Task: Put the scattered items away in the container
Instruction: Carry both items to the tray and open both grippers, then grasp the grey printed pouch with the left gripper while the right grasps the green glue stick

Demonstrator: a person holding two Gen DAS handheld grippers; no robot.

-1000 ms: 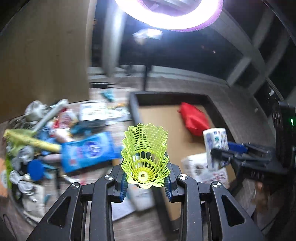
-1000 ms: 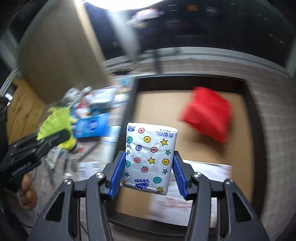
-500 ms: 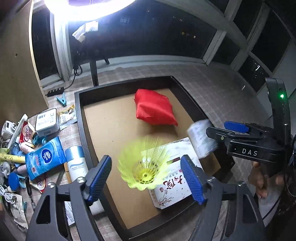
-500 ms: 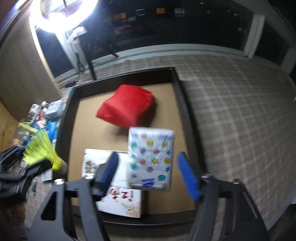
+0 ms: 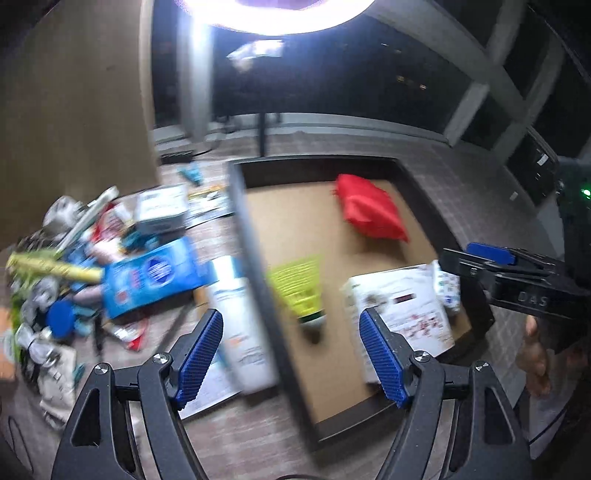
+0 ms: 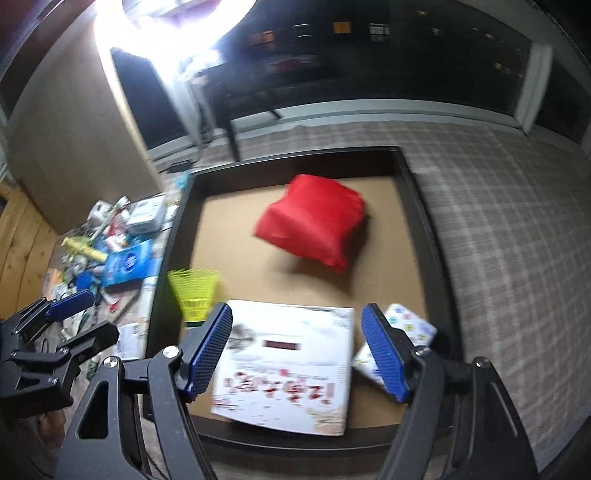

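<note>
A dark-rimmed tray [image 5: 255, 266] with a brown floor lies ahead. Inside it a yellow shuttlecock [image 5: 297, 284] rests by the left wall, in the right wrist view [image 6: 194, 291] too. A star-patterned tissue pack [image 6: 406, 325] lies at the tray's near right, beside a white printed box [image 6: 291, 365]. A red bag [image 6: 314, 225] sits farther back. My left gripper [image 5: 290, 315] hangs open above the tray's left wall, holding nothing. My right gripper [image 6: 297, 310] is open over the white box, also holding nothing.
Left of the tray the floor is strewn with several items: a blue wipes pack [image 5: 151, 277], a white bottle [image 5: 240, 325], a small box [image 5: 160, 210]. A wooden panel [image 5: 74, 110] and a bright ring light [image 5: 273, 14] stand behind. A checked floor [image 6: 517, 240] lies to the right.
Both grippers opened. The shuttlecock left the left jaws and the tissue pack left the right jaws; both now lie in the tray. Both views swung over the tray.
</note>
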